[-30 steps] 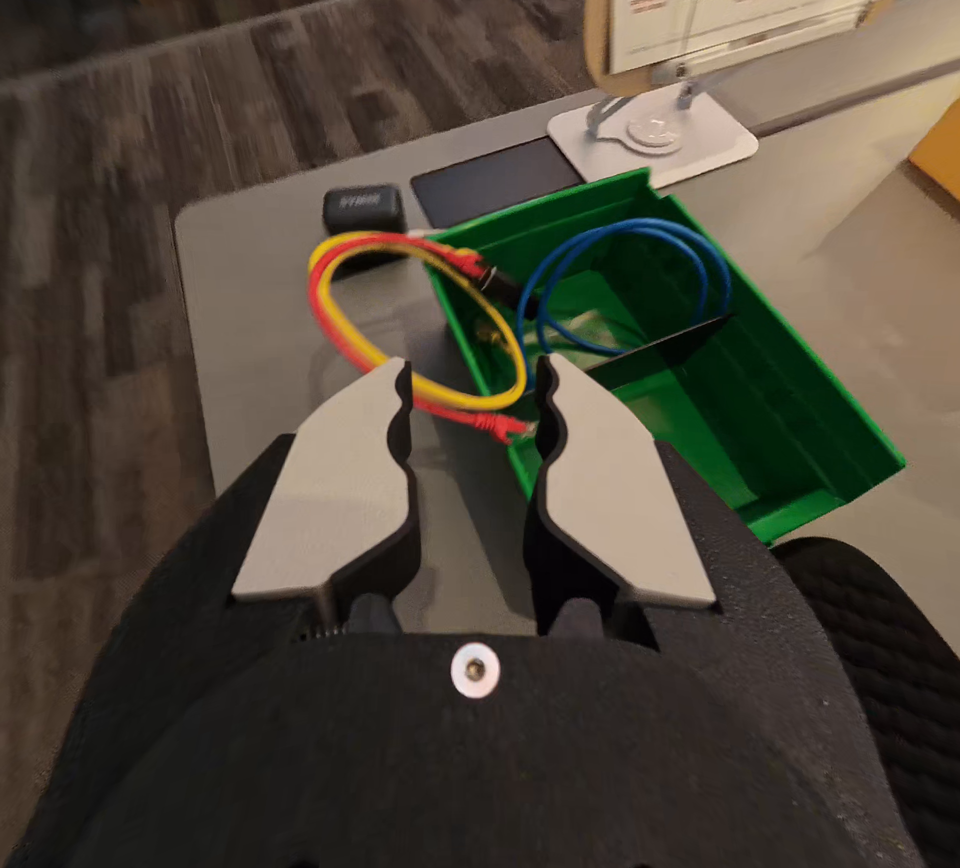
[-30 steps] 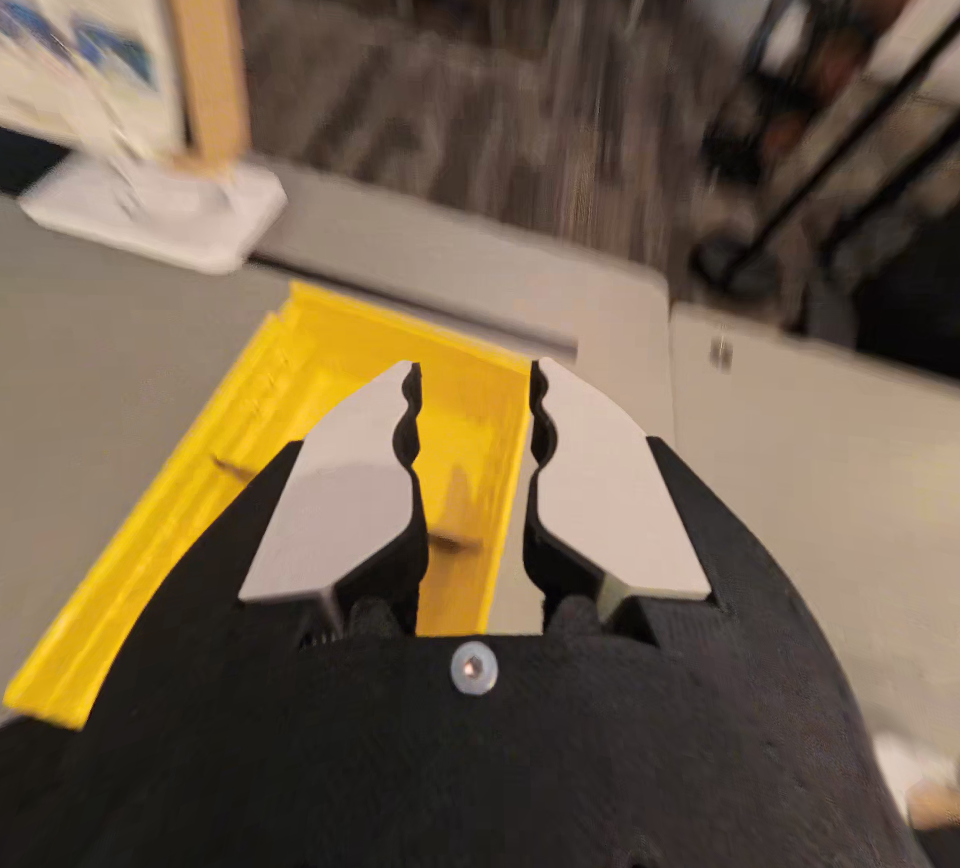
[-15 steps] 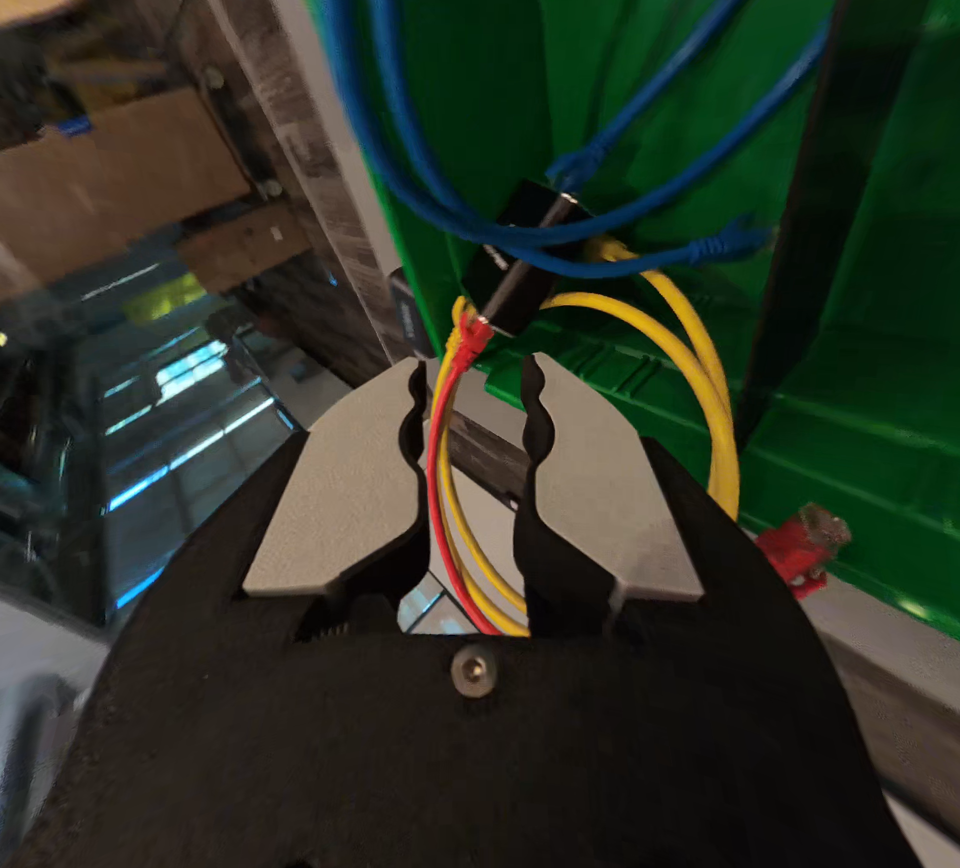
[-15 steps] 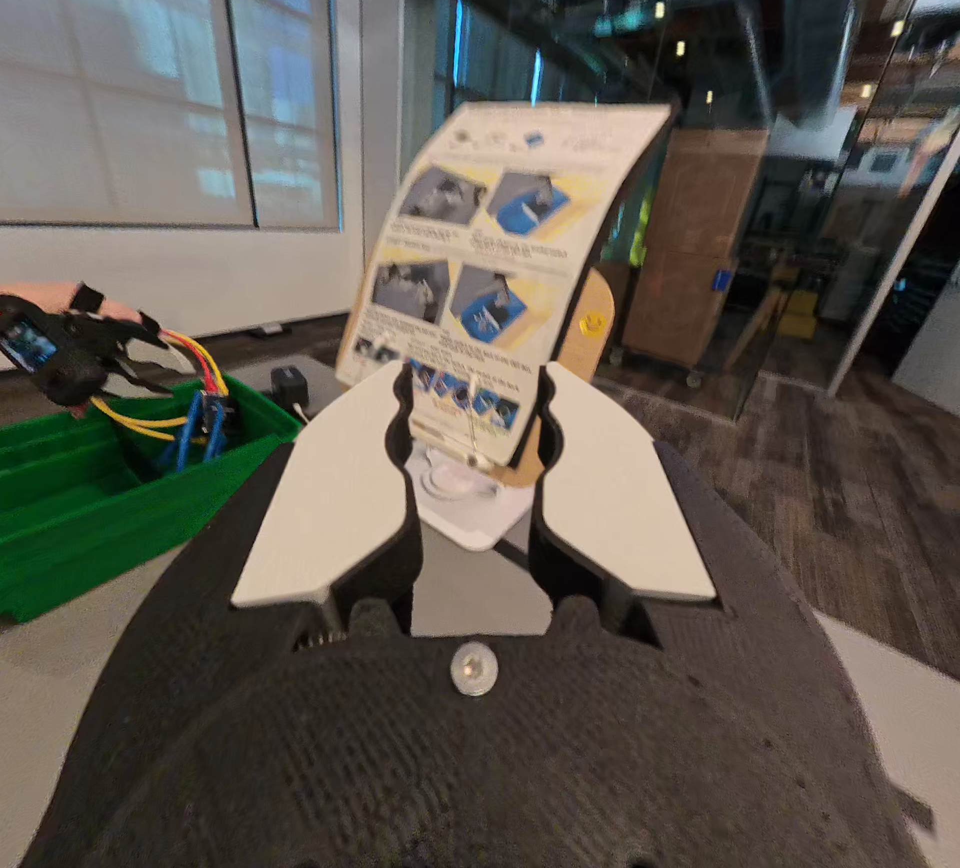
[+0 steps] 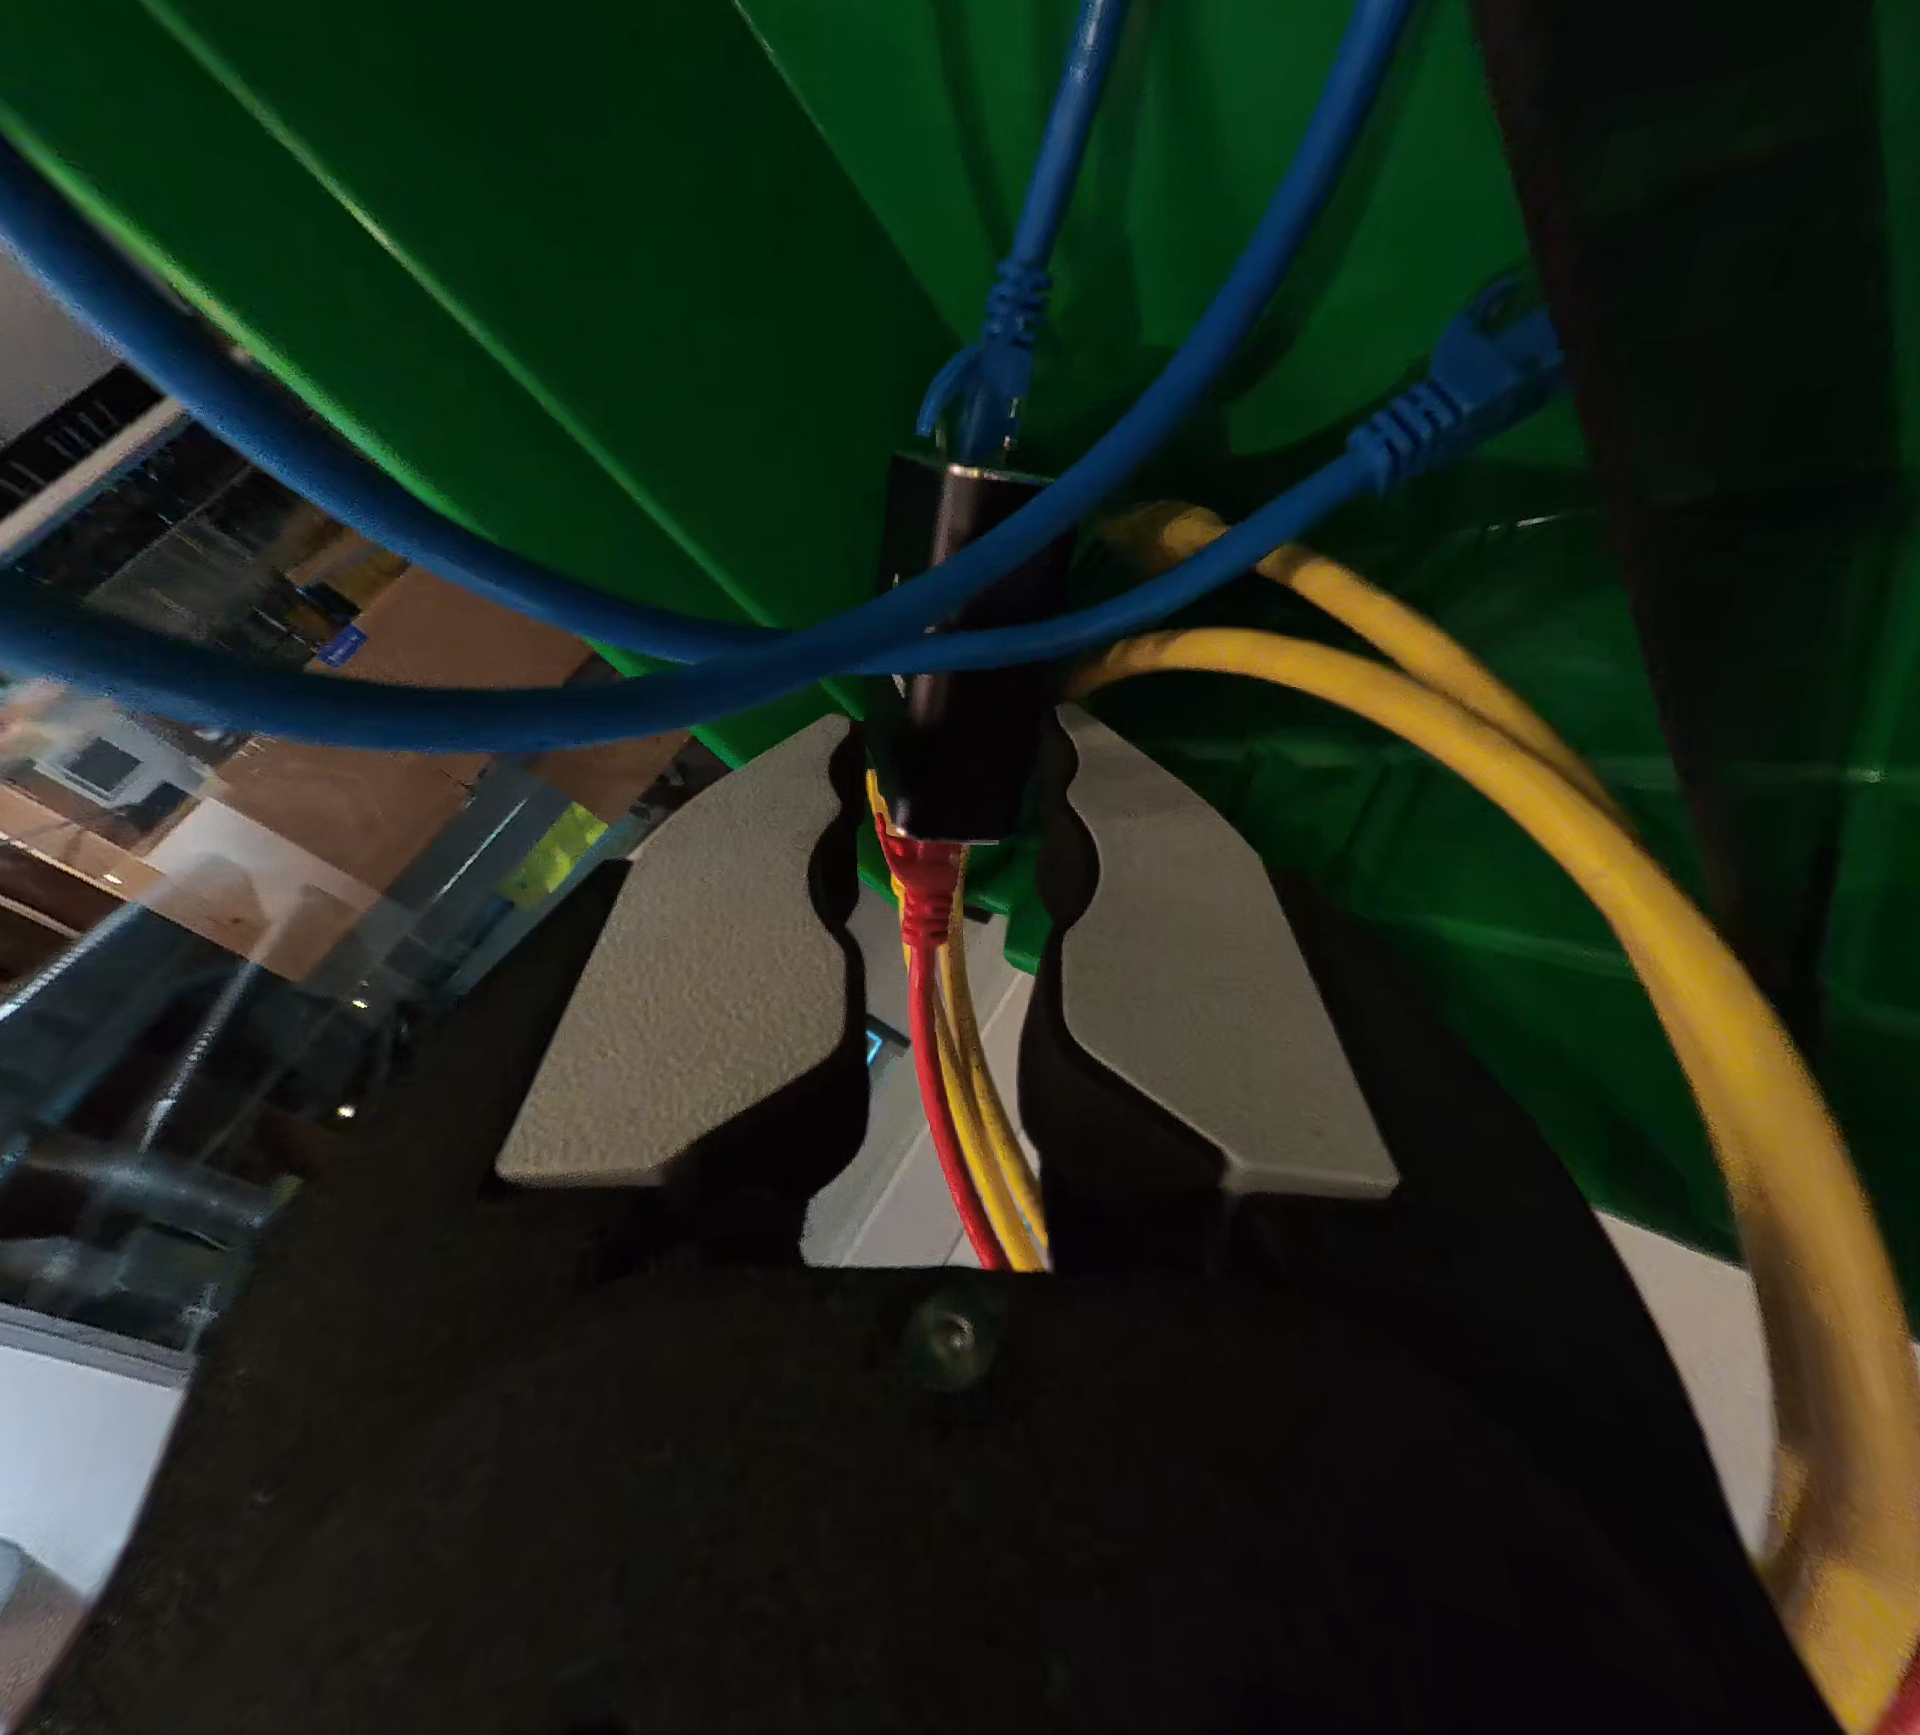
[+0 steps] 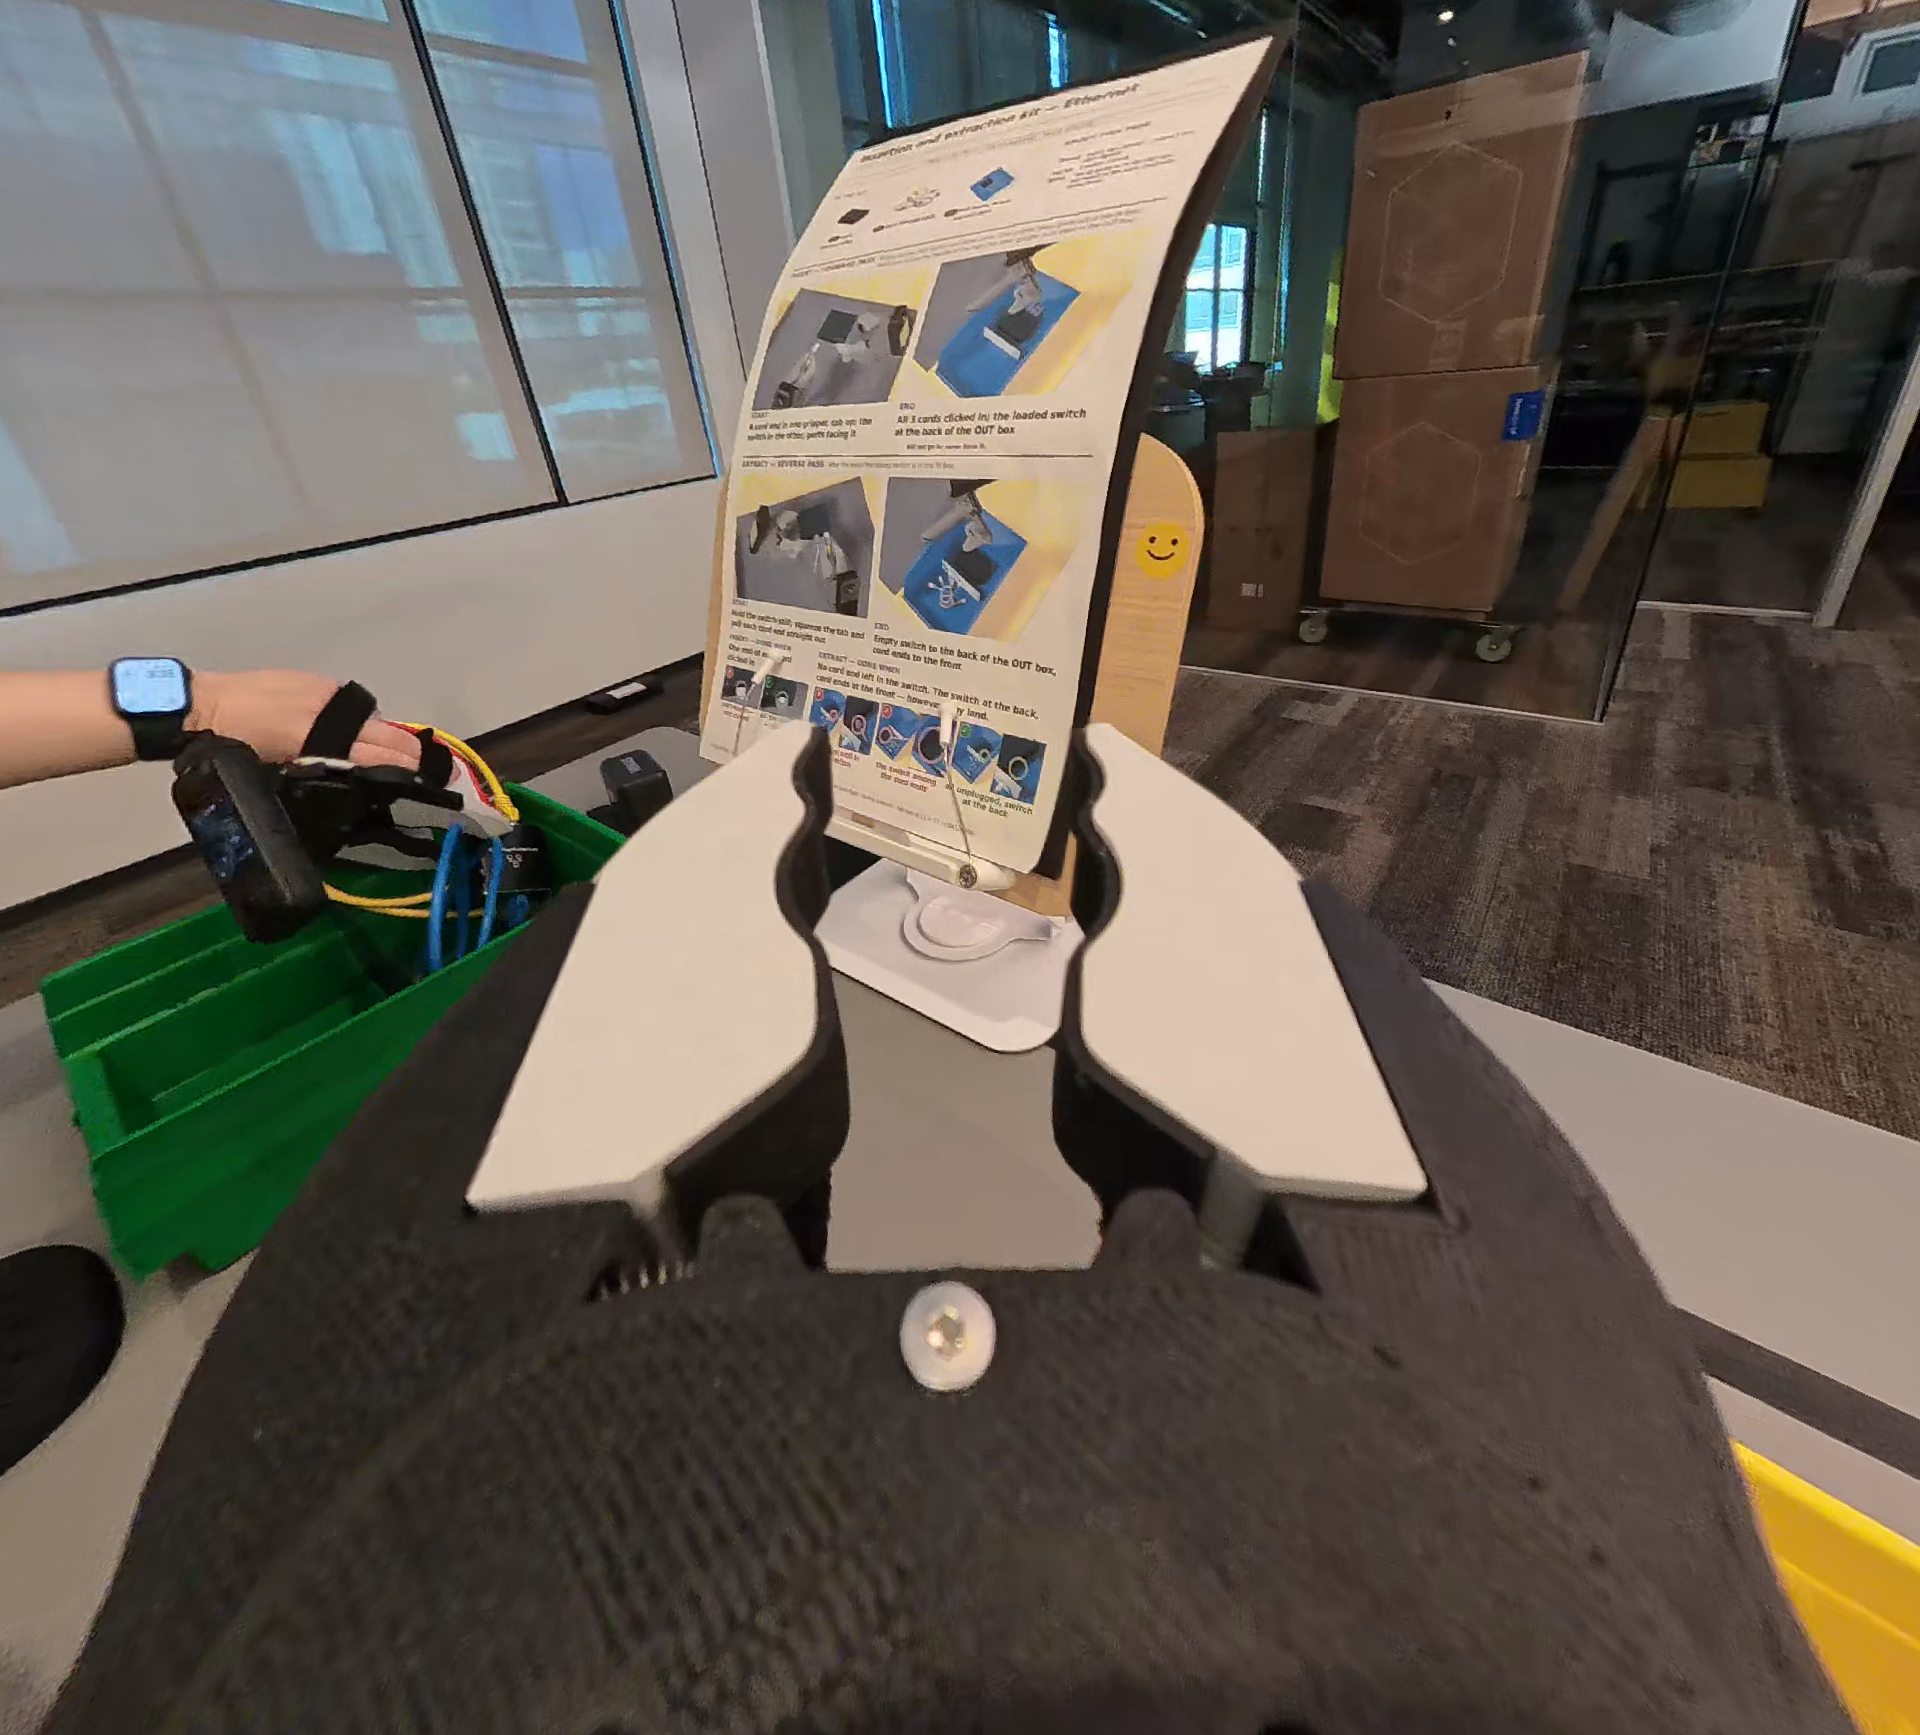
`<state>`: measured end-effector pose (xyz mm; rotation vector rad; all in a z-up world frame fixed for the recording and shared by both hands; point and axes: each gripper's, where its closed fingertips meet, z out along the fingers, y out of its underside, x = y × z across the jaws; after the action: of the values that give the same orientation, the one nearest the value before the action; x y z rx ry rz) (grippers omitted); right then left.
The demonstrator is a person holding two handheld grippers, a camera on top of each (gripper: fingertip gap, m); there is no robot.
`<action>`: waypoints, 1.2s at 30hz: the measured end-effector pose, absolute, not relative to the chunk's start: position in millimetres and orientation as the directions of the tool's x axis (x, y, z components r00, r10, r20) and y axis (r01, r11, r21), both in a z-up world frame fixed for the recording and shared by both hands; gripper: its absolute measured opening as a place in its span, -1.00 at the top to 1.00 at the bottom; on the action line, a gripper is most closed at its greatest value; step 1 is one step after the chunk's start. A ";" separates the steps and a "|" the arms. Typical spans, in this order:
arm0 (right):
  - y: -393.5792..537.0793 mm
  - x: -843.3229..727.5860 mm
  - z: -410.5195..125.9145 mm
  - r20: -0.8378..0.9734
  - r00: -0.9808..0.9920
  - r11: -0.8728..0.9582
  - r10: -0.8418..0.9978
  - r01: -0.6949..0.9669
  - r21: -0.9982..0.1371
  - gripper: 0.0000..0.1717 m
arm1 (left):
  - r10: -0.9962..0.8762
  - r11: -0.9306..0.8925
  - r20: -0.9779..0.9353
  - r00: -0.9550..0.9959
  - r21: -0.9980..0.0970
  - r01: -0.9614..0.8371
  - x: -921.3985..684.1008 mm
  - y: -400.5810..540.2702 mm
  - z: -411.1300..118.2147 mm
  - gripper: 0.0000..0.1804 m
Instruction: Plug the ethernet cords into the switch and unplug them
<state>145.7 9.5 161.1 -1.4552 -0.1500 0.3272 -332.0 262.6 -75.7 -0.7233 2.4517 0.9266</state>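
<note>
Left hand-held gripper [image 5: 951, 786] has narrowed its jaws around the black ethernet switch [image 5: 961, 729], with red cord [image 5: 925, 906] and yellow cord [image 5: 1455, 719] running back between its fingers; pad contact looks likely, probably to lift the loaded switch from the green bin [image 5: 540, 179]. Ahead of it hangs a blue cord [image 5: 1081, 75]. Right hand-held gripper [image 6: 945, 812] is wide and empty above the worktop [image 6: 1621, 1124].

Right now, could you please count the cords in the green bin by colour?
Blue cord: 1
Yellow cord: 1
Red cord: 1
Total: 3
</note>
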 end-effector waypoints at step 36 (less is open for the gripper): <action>39.9 103.8 129.2 -0.079 0.908 -0.066 0.412 -0.057 -0.996 0.49 | 0.042 0.361 -0.829 -0.558 0.533 -0.765 -295.5 224.6 162.0 0.73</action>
<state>103.8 39.9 129.2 -1.5964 -0.2827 0.3930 -295.5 224.6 162.0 -0.6338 1.8294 1.2832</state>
